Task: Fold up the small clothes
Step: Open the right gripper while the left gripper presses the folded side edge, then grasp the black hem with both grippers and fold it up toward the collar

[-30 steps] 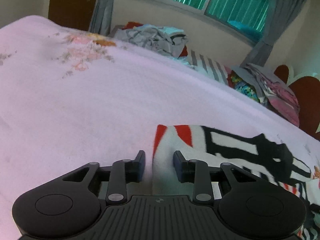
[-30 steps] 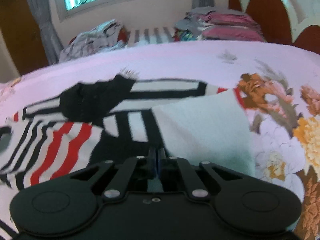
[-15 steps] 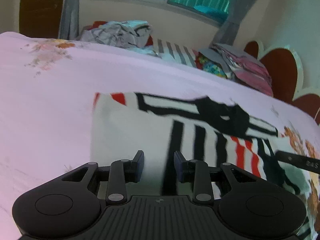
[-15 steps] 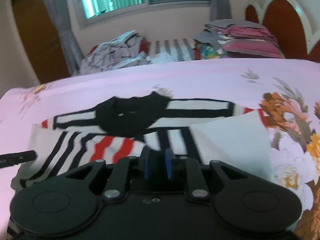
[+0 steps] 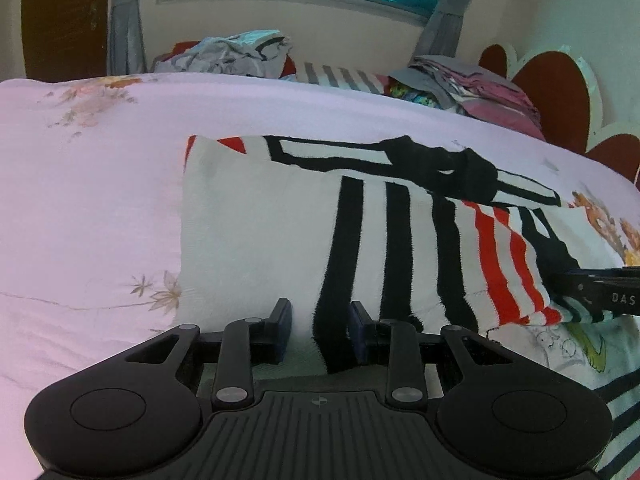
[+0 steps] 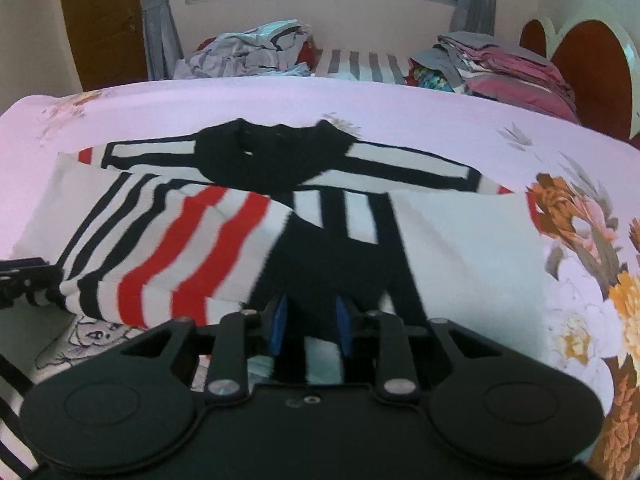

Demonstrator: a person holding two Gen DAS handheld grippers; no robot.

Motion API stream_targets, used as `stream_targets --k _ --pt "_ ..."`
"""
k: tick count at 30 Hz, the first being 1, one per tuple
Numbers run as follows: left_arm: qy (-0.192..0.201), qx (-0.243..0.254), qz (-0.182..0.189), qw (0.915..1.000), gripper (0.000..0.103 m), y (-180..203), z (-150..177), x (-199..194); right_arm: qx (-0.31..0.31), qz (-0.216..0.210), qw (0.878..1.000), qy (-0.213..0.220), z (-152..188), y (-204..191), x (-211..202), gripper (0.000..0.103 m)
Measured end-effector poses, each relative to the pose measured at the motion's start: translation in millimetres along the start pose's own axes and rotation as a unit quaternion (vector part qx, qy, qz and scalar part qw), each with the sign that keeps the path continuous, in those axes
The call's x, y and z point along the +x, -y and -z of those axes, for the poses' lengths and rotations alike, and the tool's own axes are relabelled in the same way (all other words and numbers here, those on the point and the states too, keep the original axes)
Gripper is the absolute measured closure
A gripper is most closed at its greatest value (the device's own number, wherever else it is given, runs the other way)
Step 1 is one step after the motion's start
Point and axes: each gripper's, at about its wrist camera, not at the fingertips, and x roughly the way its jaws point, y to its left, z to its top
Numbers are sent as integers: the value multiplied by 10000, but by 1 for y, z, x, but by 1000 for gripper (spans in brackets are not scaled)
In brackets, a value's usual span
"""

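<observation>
While both grippers hung low over the near hem, the striped knit sweater (image 6: 224, 240) lay flat on the bed, its long axis running left to right across both wrist views, collar (image 6: 276, 152) on the far side. The right gripper (image 6: 310, 326) had just been opening; its blue pads stood either side of a black band of the hem, apart from it as far as could be seen, the cloth let go. The left gripper (image 5: 320, 332) was part open, straddling a black stripe at the hem without pinching it. Each tool sat near its own end of the garment, so neither was clearly closer. The knit looked thick and soft, white with black and red stripes, one side folded inward. Beyond it stretched the pink floral bedsheet (image 5: 100, 184). Farther off lay a crumpled clothes heap (image 6: 252, 52), a folded stack (image 6: 508, 68) and a scalloped headboard (image 6: 588, 64).
</observation>
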Motion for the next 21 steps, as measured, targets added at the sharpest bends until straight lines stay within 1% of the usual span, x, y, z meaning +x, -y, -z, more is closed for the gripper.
stream_targets --k 4,9,16,21 --pt "19 12 -132 9999 71 4 -1 -8 -33 75 10000 -40 1 0 -5 78" --pt "139 88 -96 9998 71 15 0 -26 26 -118 9999 87 5 -3 -22 77" --pt "159 211 121 9996 71 41 7 -46 -119 -466 9987 176 14 -21 -44 77" --pt "-28 351 290 9990 71 61 30 -54 -248 -723 9971 63 34 -33 -54 77"
